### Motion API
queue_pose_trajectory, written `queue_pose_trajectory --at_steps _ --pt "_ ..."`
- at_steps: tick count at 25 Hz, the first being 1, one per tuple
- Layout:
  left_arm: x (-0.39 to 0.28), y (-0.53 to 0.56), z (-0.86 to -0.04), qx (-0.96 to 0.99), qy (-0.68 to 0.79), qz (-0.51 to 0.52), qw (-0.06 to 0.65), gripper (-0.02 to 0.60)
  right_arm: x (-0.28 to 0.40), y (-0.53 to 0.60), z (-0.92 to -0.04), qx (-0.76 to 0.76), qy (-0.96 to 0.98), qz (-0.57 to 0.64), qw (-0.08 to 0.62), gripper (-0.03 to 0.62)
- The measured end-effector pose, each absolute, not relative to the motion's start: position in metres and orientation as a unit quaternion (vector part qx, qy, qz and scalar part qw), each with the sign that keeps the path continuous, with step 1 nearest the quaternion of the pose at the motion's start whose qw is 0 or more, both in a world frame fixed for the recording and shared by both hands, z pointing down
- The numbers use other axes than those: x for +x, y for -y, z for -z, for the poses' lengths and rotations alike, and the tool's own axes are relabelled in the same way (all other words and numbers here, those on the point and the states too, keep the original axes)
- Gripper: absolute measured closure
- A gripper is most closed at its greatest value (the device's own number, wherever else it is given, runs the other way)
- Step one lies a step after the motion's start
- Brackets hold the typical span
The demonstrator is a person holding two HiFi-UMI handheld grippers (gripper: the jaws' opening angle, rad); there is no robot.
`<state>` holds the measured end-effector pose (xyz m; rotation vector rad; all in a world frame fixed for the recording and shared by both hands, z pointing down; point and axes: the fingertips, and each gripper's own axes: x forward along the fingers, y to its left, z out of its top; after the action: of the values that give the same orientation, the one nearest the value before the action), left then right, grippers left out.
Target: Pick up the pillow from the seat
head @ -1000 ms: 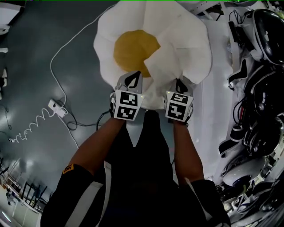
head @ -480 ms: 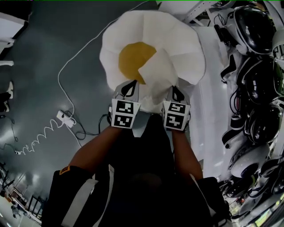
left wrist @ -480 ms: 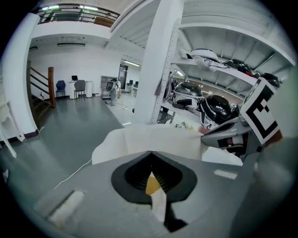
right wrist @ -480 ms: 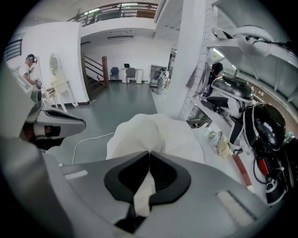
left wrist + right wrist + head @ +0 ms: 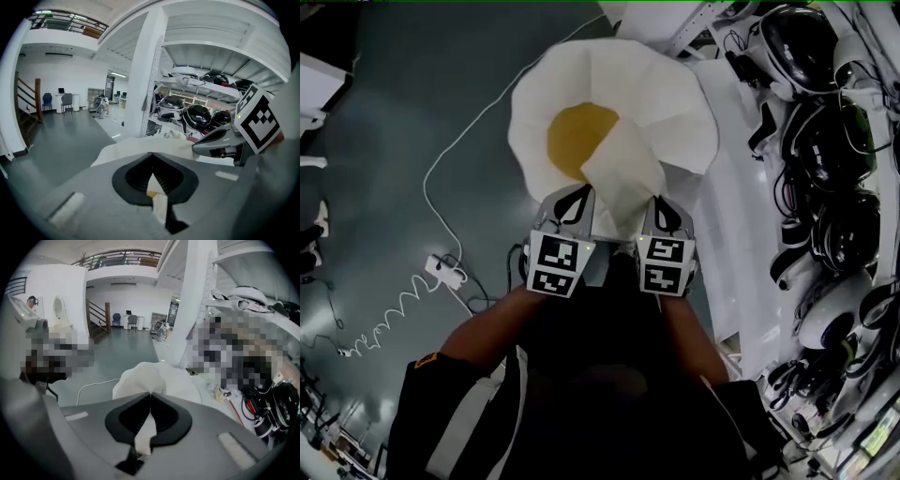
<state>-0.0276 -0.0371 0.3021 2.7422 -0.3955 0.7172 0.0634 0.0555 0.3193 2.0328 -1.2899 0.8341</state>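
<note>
1. Shelf rack (image 5: 727,178), at 3 o'clock in the head view: holds rows of dark helmets (image 5: 825,141) amid tangled black cables, with paler shells lower down towards 4 o'clock.
2. Same shelving in the left gripper view, at 2 o'clock: carries glossy black helmets (image 5: 199,115) on open tiers, just past a white pillar (image 5: 145,70).
3. Pillow (image 5: 614,103): shaped like a fried egg, white with a yellow centre (image 5: 577,136); hangs in the air at 12 o'clock from both grippers, above the grey floor (image 5: 412,112), held by its near edge.
4. Left gripper (image 5: 572,202): clenched on a fold of the pillow, with white cloth and a sliver of yellow pinched between the pads.
5. Right gripper (image 5: 661,211): likewise clamped tight on a pleat of white pillow cloth, just beside the left one, at its 3 o'clock.
6. Pillow's rim at 2 o'clock: lies close to the white shelf edge in the head view; impossible to tell whether touching or apart.
7. Open room from 8 to 11 o'clock: bare floor crossed by a thin white cable (image 5: 450,159), with a power strip (image 5: 442,270) at 9 o'clock of the left gripper, well clear of the pillow.
8. Wide grey hall floor stretching away at 9 o'clock in the left gripper view.
</note>
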Motion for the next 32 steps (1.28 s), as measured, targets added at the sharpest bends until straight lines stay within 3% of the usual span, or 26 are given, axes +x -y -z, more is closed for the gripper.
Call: queue_pose_trajectory --at_steps 15,32 --pt "-0.05 -0.05 -0.203 0.956 0.191 -0.191 0.114 0.58 0.029 -0.124 -0.218 0.743 0.577 -0.243 0.237 0.585" --pt "-0.098 -0.126 -0.171 0.94 0.28 -0.169 0.092 0.58 0.005 -0.192 -0.178 0.719 0.637 -0.179 0.213 0.586"
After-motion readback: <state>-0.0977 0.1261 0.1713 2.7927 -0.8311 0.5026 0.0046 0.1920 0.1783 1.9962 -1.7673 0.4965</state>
